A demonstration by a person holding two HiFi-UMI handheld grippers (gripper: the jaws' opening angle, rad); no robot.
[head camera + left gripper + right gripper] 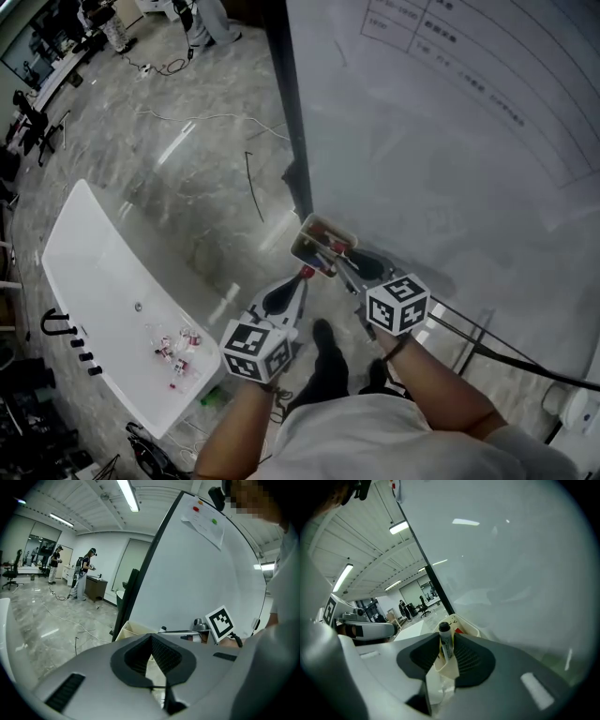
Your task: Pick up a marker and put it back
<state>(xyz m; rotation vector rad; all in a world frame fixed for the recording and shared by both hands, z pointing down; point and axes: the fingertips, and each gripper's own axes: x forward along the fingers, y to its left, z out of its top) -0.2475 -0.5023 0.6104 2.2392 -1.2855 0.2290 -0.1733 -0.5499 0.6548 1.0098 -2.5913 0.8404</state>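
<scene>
A cream marker tray (314, 232) hangs at the lower left edge of the whiteboard (450, 141), with red and dark markers in it. In the right gripper view a black-capped marker (446, 641) stands upright in the tray's (465, 627) near corner. My right gripper (446, 654) is open around the marker, and its pads do not press on it. In the head view the right gripper (347, 270) reaches the tray from below. My left gripper (298, 281) sits just left of it, shut and empty (151, 641), and points at the tray (127, 631).
A long white table (103, 281) with small items lies on the marble floor to the left. Cables run across the floor (253, 183). The whiteboard's stand leg (487, 347) passes by the person's feet. People stand far off in the room (84, 576).
</scene>
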